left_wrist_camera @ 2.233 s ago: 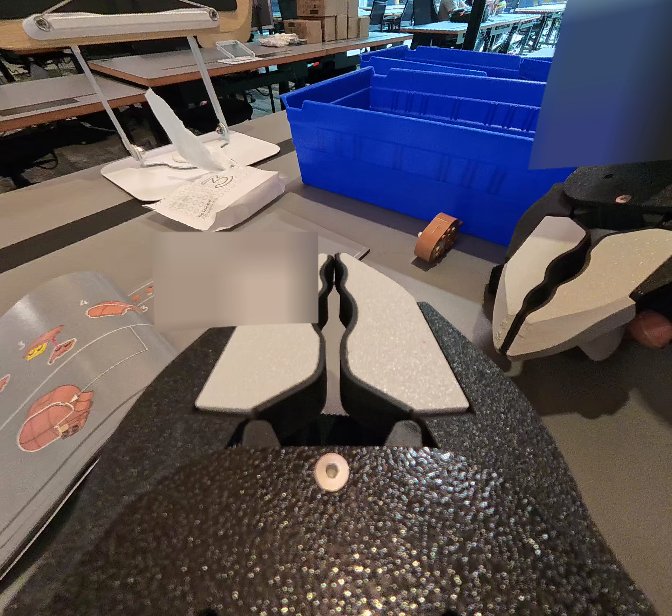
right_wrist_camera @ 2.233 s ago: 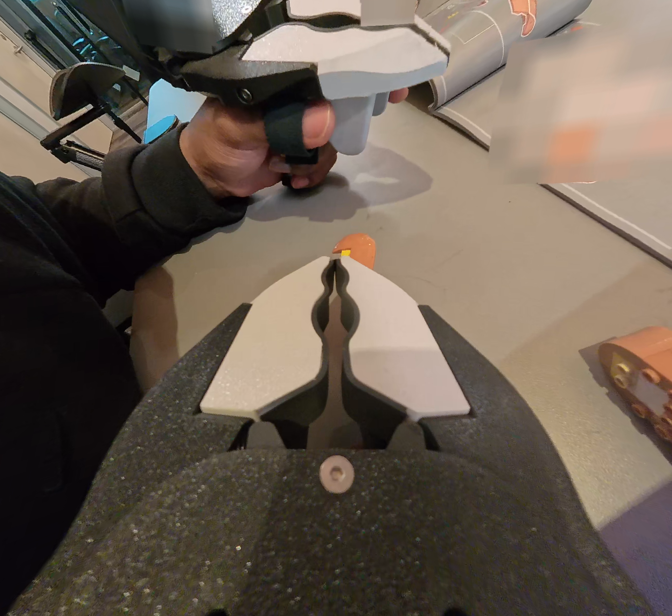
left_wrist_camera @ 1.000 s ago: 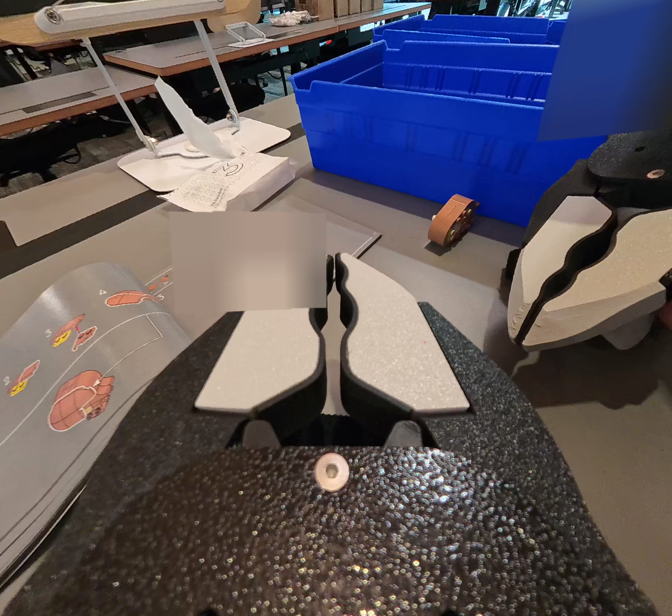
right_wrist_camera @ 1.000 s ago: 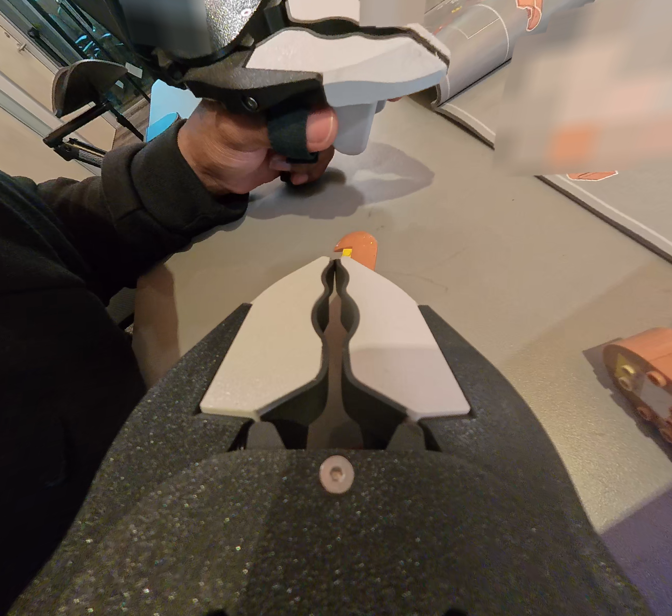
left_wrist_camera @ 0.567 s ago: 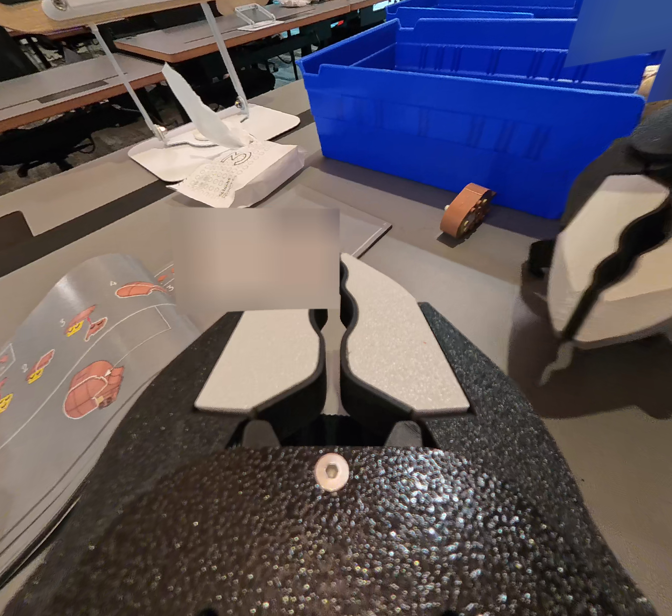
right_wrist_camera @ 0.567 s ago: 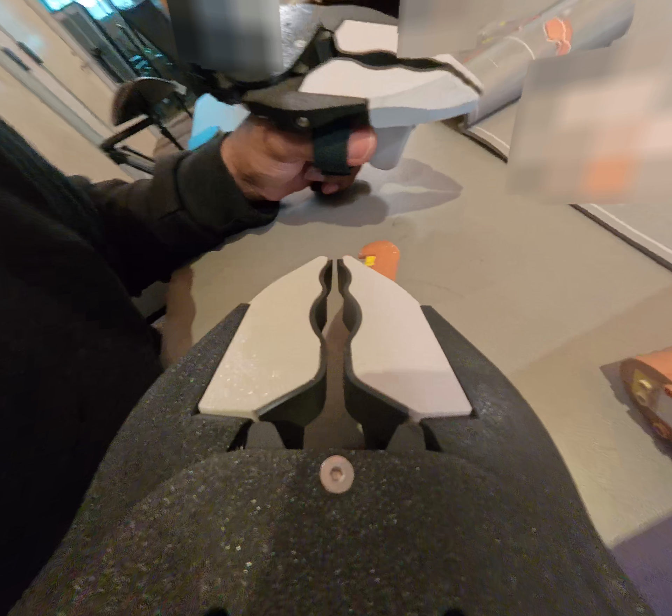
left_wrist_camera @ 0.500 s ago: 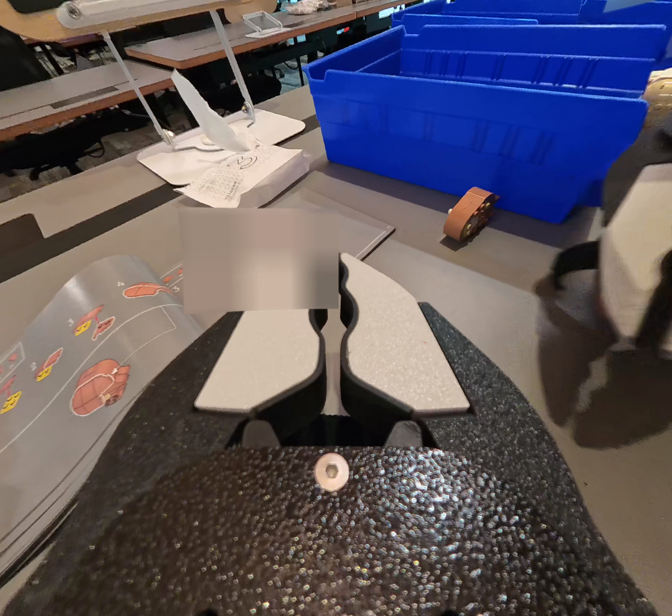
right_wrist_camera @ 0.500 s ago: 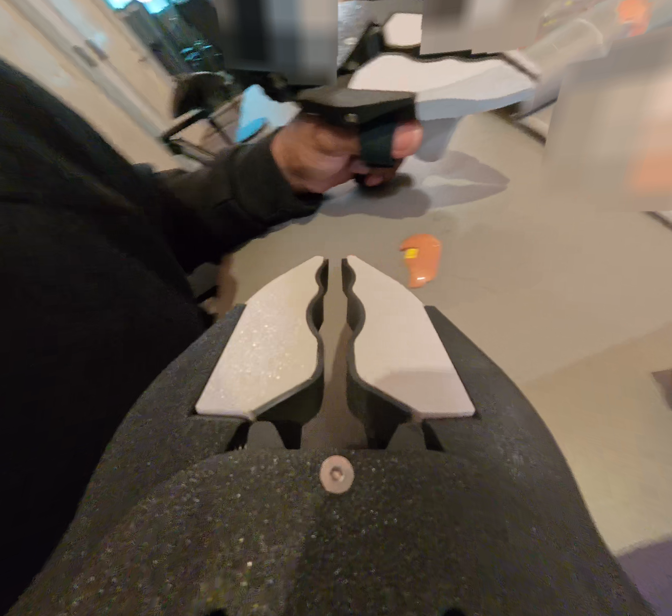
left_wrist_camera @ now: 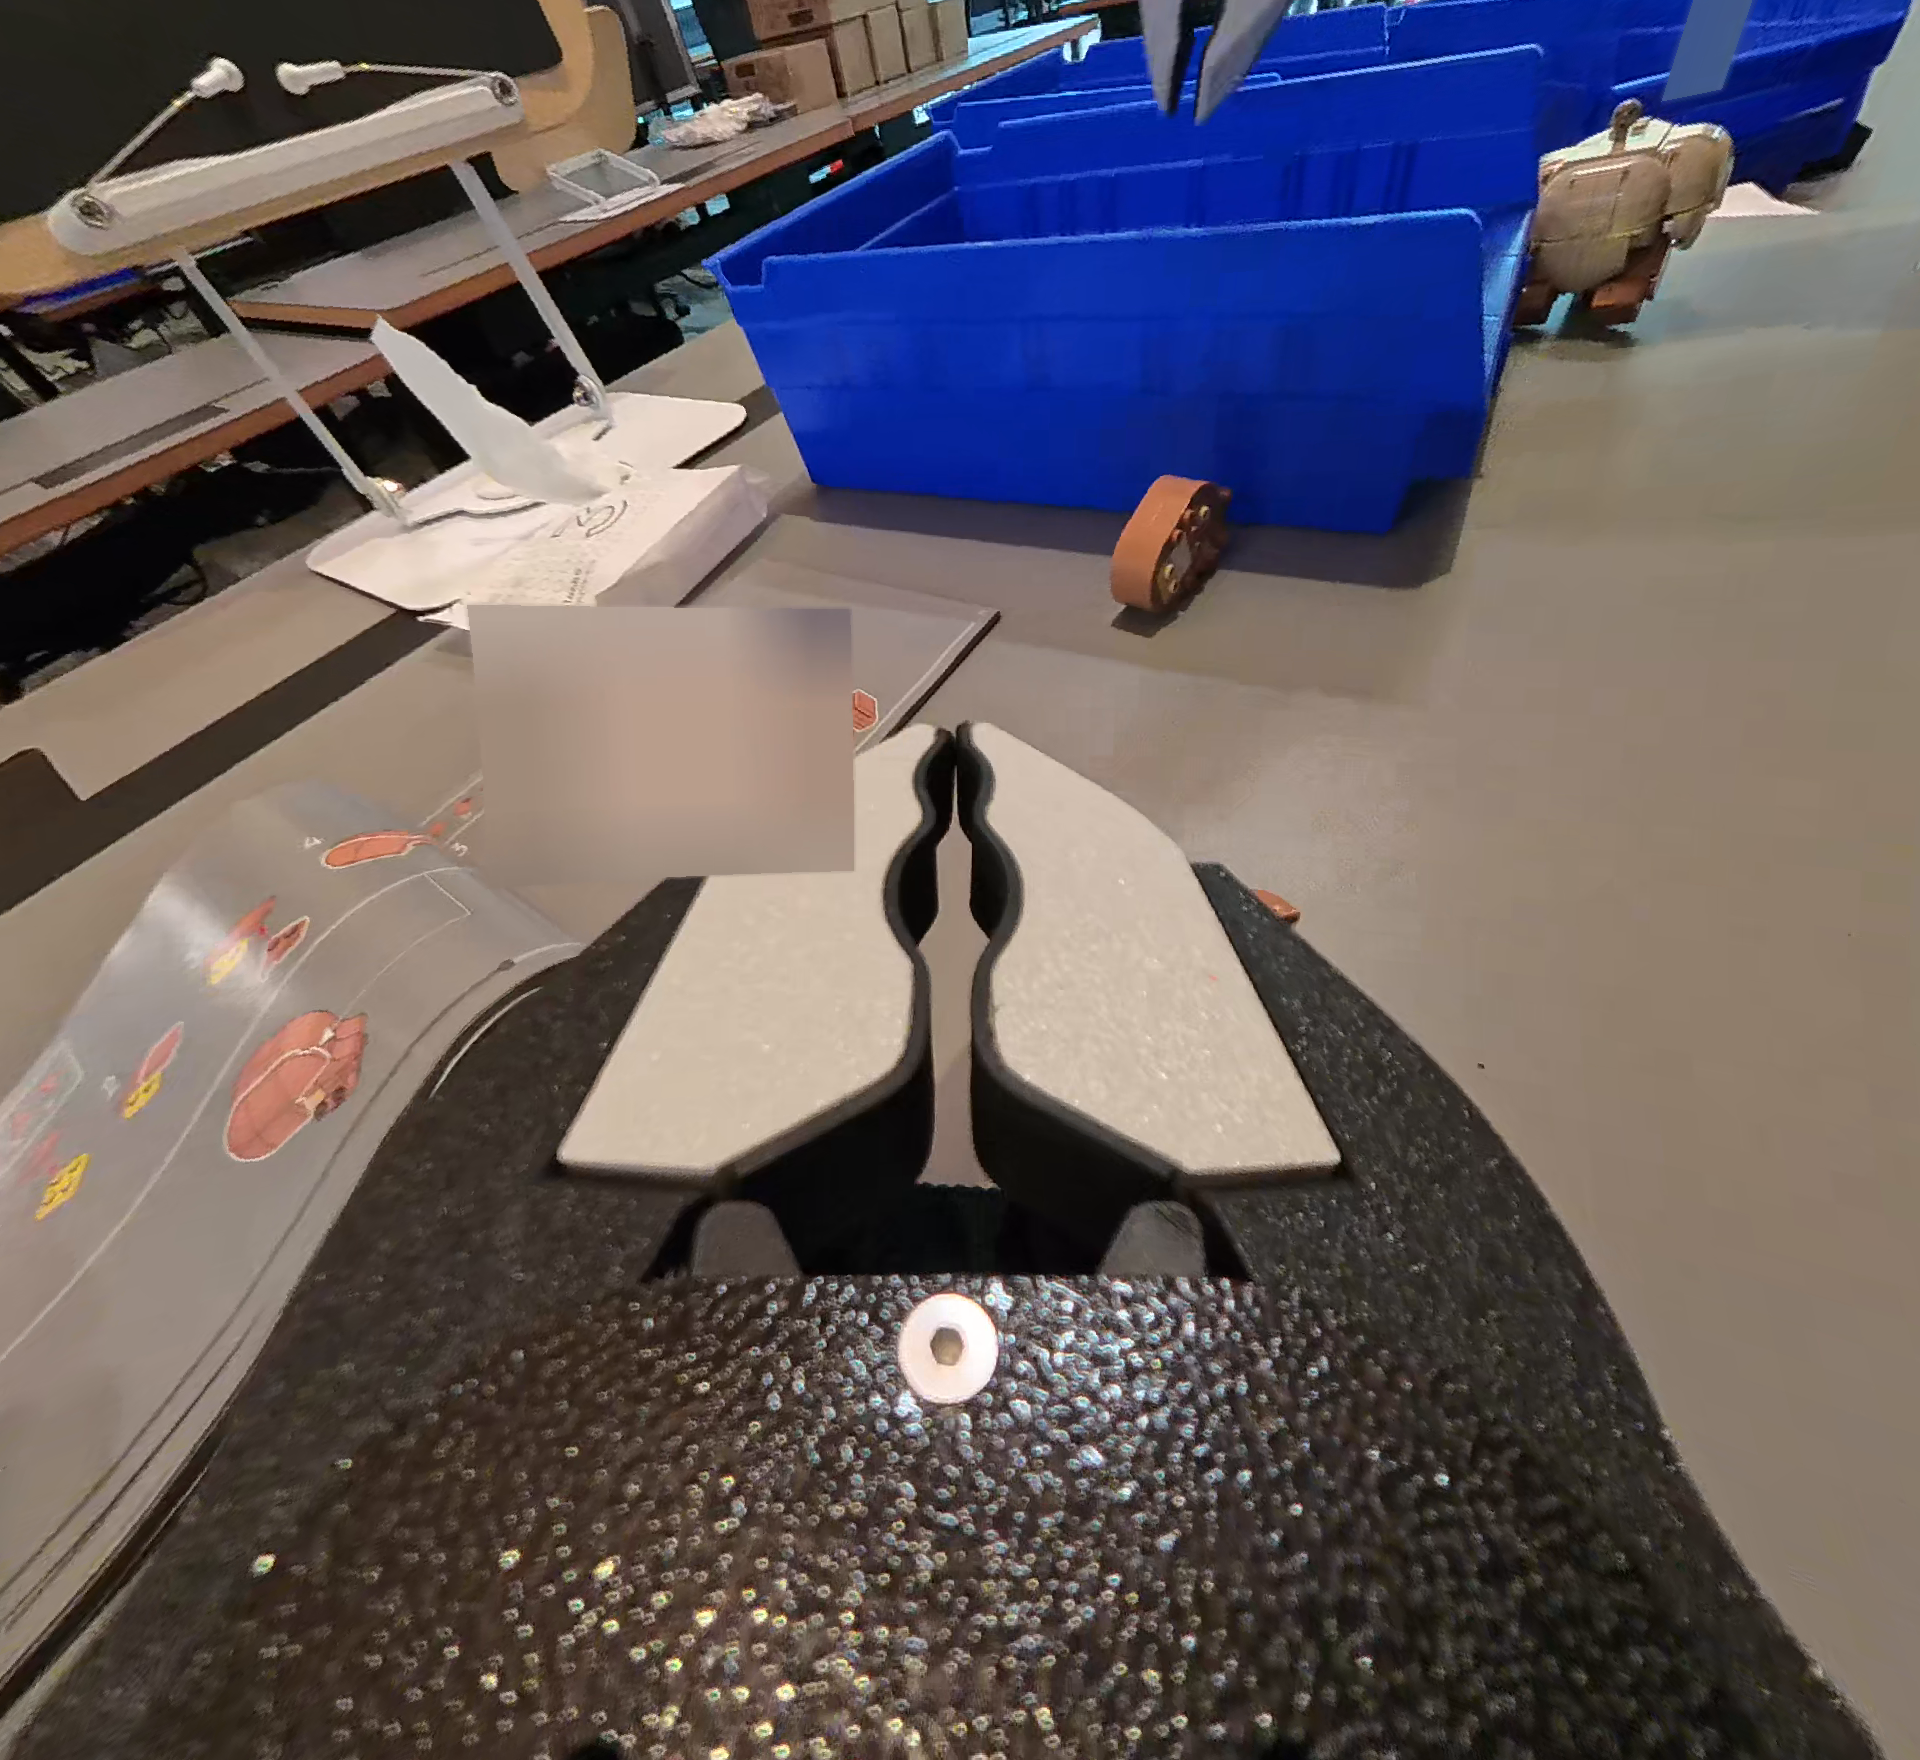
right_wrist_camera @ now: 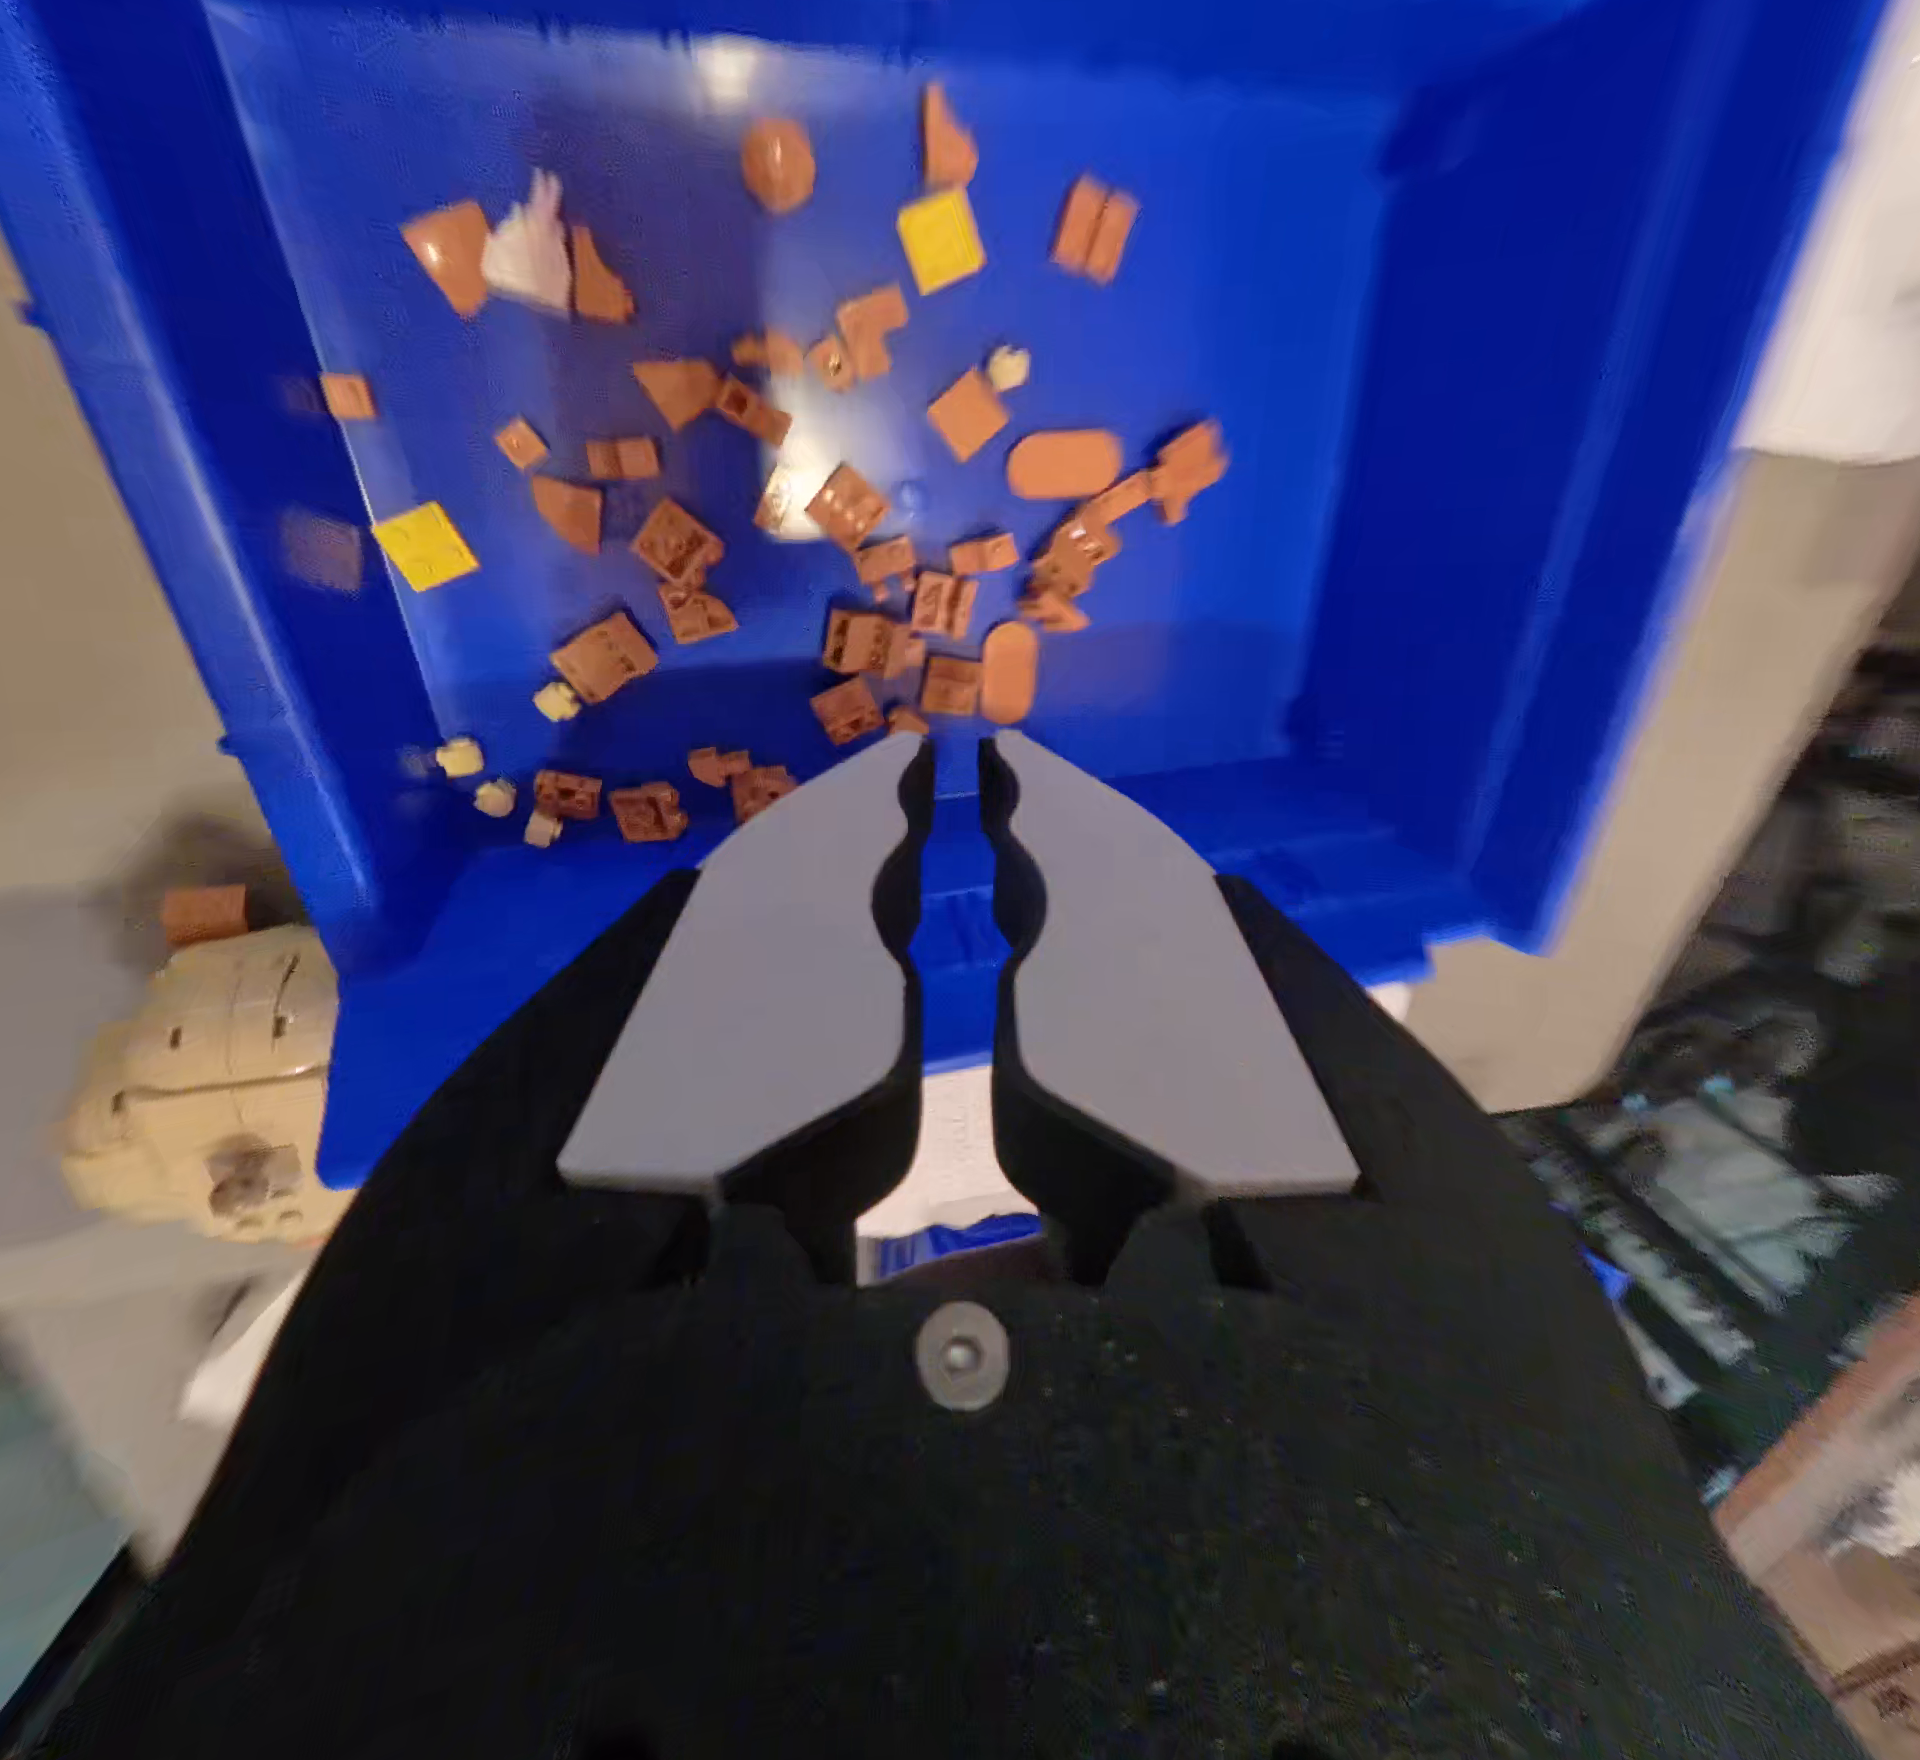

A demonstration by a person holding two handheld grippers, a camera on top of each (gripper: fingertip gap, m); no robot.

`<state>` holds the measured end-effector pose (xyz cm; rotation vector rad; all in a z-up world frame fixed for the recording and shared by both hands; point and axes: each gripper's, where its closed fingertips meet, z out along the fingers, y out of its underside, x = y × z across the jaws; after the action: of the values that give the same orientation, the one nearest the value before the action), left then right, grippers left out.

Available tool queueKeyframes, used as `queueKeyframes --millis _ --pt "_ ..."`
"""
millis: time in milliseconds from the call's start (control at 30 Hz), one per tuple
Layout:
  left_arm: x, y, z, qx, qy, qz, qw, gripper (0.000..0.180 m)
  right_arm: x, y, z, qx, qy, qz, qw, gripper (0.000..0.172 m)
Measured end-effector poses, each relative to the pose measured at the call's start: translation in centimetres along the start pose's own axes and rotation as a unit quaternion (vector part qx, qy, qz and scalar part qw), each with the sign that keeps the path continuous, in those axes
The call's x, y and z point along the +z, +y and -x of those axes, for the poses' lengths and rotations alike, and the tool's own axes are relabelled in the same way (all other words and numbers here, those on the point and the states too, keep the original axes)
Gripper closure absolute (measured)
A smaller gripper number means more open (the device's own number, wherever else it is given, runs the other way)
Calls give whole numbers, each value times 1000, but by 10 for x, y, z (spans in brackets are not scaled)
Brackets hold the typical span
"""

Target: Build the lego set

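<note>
right gripper (right_wrist_camera: 956,749), slightly spread and bare, hangs over blue bin (right_wrist_camera: 1558,360) of bricks (right_wrist_camera: 862,640); left gripper (left_wrist_camera: 954,739) pressed together above table (left_wrist_camera: 1558,775).

Grey tabletop (left_wrist_camera: 1558,775); behind, long desks (left_wrist_camera: 644,193), stacked cardboard boxes (left_wrist_camera: 821,17), dark chairs, what looks like bright glazing
</note>
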<state>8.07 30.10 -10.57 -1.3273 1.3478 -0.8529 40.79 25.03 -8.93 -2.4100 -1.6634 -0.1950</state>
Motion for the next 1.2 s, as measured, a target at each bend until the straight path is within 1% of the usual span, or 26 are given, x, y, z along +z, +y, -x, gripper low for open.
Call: queueKeyframes --millis 67,133,233,267,367,567,633,700,767,800,1000,1200 --pt "-1 1 -1 5 -5 2 1000 180 27 11 -1 14 -66 77 995 163" --pt "-2 1 -1 11 -10 2 1000 180 47 21 -4 -8 -95 136 986 164" --pt "-2 1 -1 12 -12 3 1000 180 65 28 1 -37 -123 172 977 166" --pt "-2 1 -1 10 -11 4 1000 180 68 32 1 -31 -128 184 974 165" --pt "0 3 0 5 -11 10 1000 180 77 43 4 23 -147 217 965 158" --pt "2 4 -1 12 -11 18 1000 180 82 43 1 66 -142 233 960 156" --pt "2 5 -1 13 -11 19 1000 180 83 45 3 71 -147 245 956 156" --pt "2 5 -1 14 -11 19 1000 180 84 40 6 81 -159 240 954 156" --pt "1 4 -1 14 -12 18 1000 180 86 35 8 83 -163 235 954 155" --pt "1 4 -1 14 -12 17 1000 180 86 36 7 82 -161 239 954 157" --pt "2 4 -3 23 -12 19 999 180 86 37 8 93 -164 240 952 154" --pt "2 5 -4 23 -10 20 999 180 86 38 7 80 -164 249 951 152"
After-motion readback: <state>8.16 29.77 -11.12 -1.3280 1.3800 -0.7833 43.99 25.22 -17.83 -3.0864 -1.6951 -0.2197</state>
